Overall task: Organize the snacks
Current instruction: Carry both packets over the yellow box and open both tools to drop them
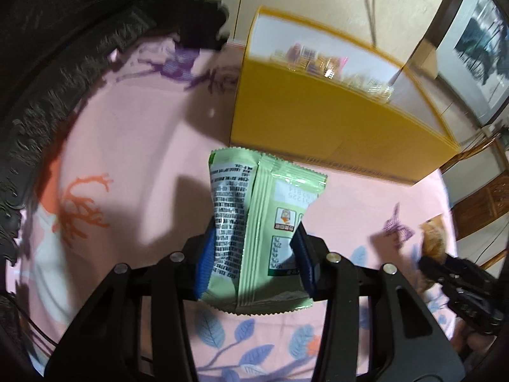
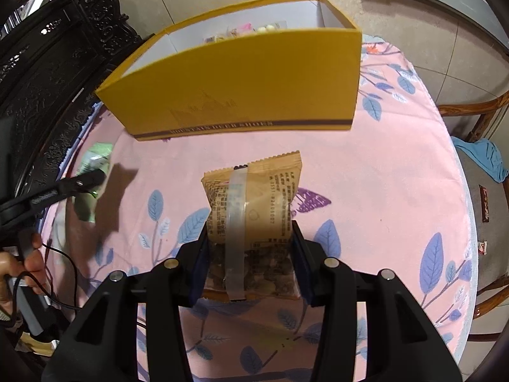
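Gripping a green snack packet (image 1: pixel 257 235) across its lower half, the left hand-held gripper (image 1: pixel 254 264) is seen closed on it above the pink floral cloth of the bench (image 1: pixel 136 159), while a tan snack packet (image 2: pixel 254 222), banded with clear tape, is pinched in the same way by the right hand-held gripper (image 2: pixel 251 261). Both packets are held clear of the cloth and short of the yellow shoe box (image 2: pixel 241 89), which stands open just beyond them with a few small wrapped snacks already visible inside. The main risk is judged to be the box's tall near wall: a packet carried too low could be snagged on its rim, and the light cardboard box could be shoved or tipped. Slippage is also possible, since the wrappers are smooth and only their soft, crushable middles are clamped. With both grippers converging on one opening, a collision between them is a further hazard if the drops are not staggered. A release made too early would leave a packet on the cloth.
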`<act>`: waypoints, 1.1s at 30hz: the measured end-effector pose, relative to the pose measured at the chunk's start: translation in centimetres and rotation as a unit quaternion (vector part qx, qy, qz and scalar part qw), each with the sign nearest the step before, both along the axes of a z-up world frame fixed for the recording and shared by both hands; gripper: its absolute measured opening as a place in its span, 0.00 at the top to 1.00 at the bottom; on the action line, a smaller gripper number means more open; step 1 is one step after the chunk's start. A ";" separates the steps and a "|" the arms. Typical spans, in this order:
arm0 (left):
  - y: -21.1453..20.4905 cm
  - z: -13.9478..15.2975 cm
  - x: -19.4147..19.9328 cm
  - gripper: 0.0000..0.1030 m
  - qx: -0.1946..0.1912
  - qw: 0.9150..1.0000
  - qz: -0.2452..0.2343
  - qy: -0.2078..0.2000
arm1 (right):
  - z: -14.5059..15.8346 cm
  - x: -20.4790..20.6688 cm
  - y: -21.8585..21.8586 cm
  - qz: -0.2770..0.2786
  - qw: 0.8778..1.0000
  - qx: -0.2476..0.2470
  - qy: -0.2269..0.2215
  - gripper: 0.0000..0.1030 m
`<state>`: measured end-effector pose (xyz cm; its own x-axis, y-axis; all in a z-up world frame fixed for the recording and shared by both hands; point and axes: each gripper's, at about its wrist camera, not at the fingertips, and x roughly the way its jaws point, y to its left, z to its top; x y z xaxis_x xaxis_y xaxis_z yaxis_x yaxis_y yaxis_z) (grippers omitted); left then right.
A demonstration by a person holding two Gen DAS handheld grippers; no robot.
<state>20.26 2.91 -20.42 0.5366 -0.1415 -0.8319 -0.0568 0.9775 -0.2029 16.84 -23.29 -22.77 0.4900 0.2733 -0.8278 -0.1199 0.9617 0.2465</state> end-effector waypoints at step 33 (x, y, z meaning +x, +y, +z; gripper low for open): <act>-8.4 14.4 15.3 0.56 0.011 0.990 -0.046 -0.134 | 12.8 15.6 -0.7 0.006 0.989 0.013 -0.146 0.55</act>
